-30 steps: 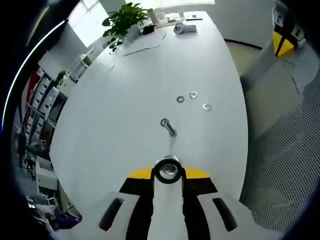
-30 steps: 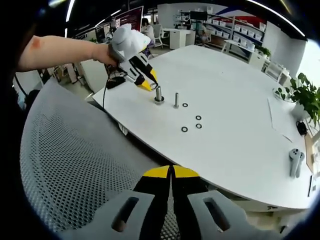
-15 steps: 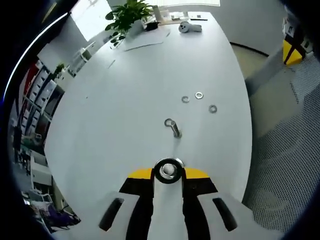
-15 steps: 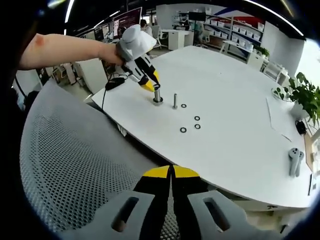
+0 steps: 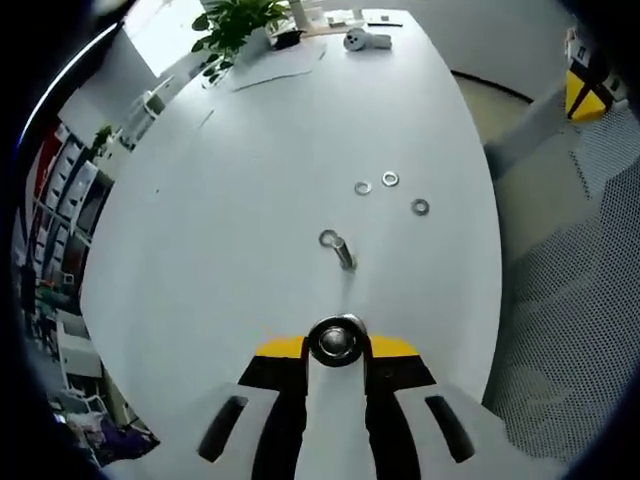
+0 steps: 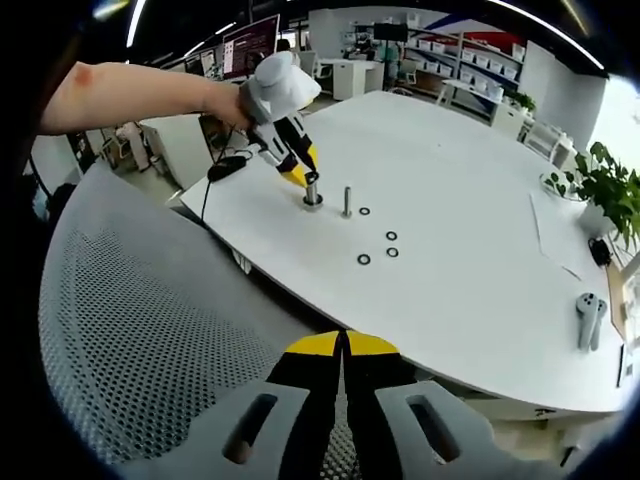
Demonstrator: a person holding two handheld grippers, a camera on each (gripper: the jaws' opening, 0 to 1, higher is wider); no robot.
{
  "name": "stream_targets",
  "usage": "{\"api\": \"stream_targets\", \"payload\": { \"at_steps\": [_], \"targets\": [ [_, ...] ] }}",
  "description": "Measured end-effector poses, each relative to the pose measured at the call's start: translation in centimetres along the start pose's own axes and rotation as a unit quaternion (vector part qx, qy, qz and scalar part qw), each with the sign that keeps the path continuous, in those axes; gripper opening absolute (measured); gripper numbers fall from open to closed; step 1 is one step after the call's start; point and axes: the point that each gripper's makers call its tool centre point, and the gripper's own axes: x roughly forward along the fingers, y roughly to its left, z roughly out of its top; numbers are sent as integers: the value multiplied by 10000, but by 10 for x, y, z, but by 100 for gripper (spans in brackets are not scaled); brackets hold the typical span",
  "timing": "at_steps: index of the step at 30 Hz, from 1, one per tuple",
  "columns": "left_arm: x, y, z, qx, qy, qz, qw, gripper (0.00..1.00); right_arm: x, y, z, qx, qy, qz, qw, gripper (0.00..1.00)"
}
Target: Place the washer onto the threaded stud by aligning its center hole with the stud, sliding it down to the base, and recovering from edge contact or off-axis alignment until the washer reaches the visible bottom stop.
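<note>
My left gripper (image 5: 337,345) is shut on a steel washer (image 5: 337,341), and a shiny stud tip sits in the washer's hole. In the right gripper view a hand holds that left gripper (image 6: 303,176) tilted down onto the top of an upright threaded stud (image 6: 312,191) near the table's edge. A second stud (image 5: 343,254) stands just beyond, with a loose washer (image 5: 327,238) flat on the table beside it. My right gripper (image 6: 343,340) is shut with nothing in it, far back from the table.
Three spare washers (image 5: 390,179) lie on the white table (image 5: 230,200) past the second stud. A potted plant (image 5: 235,20) and a white controller (image 5: 360,39) sit at the far end. A grey mesh chair back (image 6: 150,340) lies under my right gripper.
The left gripper has shifted slightly over the stud, and the stud's shiny tip now sits centred in the washer's hole. The right gripper has stayed still.
</note>
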Motion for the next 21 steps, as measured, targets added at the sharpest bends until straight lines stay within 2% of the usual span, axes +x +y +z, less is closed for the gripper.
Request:
{"api": "stream_targets", "payload": {
  "at_steps": [8, 14, 21],
  "targets": [
    [2, 2, 1, 2, 83, -94, 9999, 19, 0, -1, 0, 15, 4, -18, 10000, 4],
    [4, 3, 0, 250, 376, -246, 9987, 19, 0, 0, -1, 10, 23, -11, 10000, 4],
    [6, 3, 1, 310, 720, -565, 9953, 19, 0, 0, -1, 17, 35, -13, 10000, 4]
  ]
}}
